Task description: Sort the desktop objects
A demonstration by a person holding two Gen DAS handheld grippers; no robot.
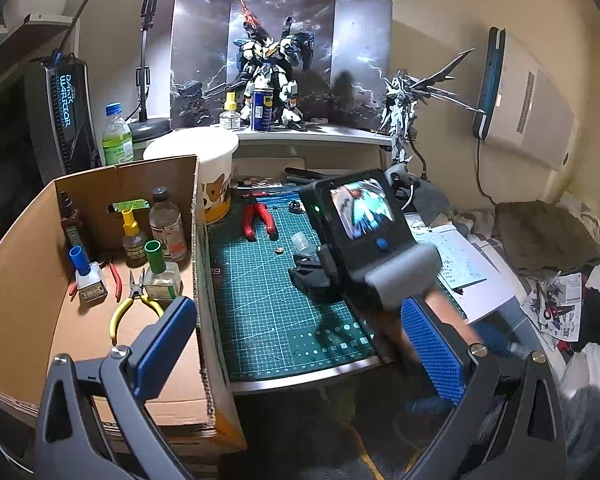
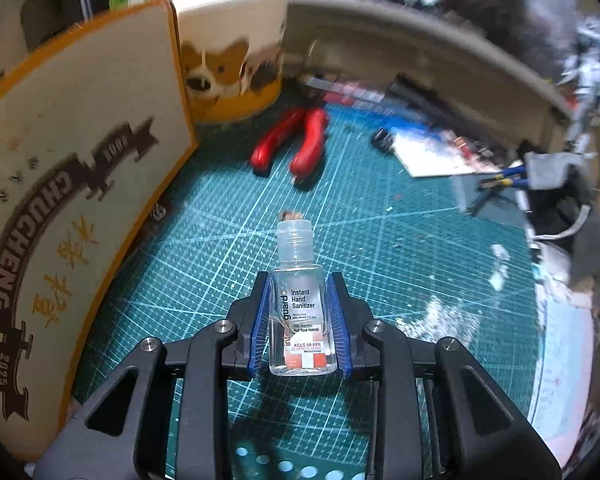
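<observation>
With the right gripper (image 2: 300, 320) clamped on the sanitizer bottle (image 2: 302, 312) at lower centre, and the left gripper (image 1: 300, 344) gaping empty, transfer to the cardboard box (image 1: 24, 280) at left should follow.

Clear glossy plastic sanitizer bottle (image 2: 302, 312); matt corrugated (brown) cardboard box (image 1: 28, 280).

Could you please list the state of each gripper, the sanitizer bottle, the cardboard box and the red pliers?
Right gripper: shut on the hand sanitizer bottle.
Hand sanitizer bottle: capped, clamped between the pads.
Left gripper: open, holding nothing.
Cardboard box: open-topped, holding bottles and pliers.
Red pliers: lying on the cutting mat.
</observation>
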